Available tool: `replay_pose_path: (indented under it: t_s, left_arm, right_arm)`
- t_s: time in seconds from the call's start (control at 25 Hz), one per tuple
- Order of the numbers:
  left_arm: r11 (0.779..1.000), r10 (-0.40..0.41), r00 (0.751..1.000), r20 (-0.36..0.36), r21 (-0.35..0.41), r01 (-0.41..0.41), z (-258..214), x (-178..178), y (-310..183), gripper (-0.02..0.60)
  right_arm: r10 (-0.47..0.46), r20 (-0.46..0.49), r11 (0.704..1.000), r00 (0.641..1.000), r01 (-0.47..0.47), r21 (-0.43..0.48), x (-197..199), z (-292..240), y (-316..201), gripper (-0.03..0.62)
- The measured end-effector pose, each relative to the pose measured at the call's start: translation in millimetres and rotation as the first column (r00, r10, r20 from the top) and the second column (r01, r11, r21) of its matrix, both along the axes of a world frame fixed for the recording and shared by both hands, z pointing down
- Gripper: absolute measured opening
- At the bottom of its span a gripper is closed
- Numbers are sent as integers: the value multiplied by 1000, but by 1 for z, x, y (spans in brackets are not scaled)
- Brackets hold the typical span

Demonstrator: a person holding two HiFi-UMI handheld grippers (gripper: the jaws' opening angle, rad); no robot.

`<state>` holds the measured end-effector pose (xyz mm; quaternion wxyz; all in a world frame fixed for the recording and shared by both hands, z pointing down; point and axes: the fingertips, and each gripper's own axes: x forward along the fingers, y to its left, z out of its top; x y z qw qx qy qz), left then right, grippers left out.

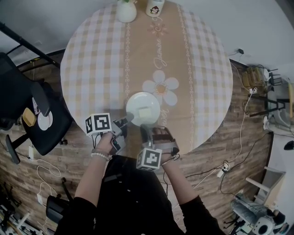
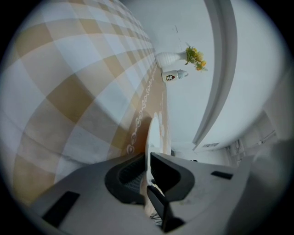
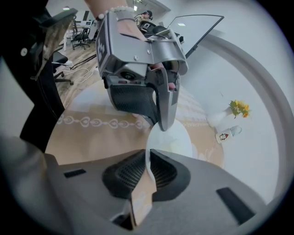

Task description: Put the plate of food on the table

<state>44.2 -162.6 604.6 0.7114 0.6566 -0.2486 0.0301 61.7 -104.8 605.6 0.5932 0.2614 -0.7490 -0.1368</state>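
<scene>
Lower centre of frame: left claw (image 1: pixel 128 120), right claw (image 1: pixel 146 130) pinch rim of round white food plate (image 1: pixel 143 109); keep level, settle flat on checked tabletop (image 1: pixel 92 69).

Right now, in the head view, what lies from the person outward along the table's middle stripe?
right tool → white plate → daisy print → penguin mug
</scene>
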Motion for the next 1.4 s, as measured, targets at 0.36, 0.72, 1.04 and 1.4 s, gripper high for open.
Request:
replay_pose_path:
  t_s: [0.36,0.72,1.04,1.4]
  left_arm:
    - [999,42,999,19,-1,-42,2,-19,27,11]
    - [994,58,996,61,89,-63,-12,-35,29,9]
    - [933,144,970,198,300,-200,-48,-30,31,5]
    - [789,85,953,290,565,-242,-122,-29,18,2]
  right_arm:
    - [-13,-33,1000,999,13,-15,-5,11,-2,23]
    - [159,200,974,967,-121,-189,-13,8,2,100]
    - [341,438,937,831,-267,-224,-13,-34,11,7]
    - [447,698,872,560,-448,-199,10,-117,-3,2]
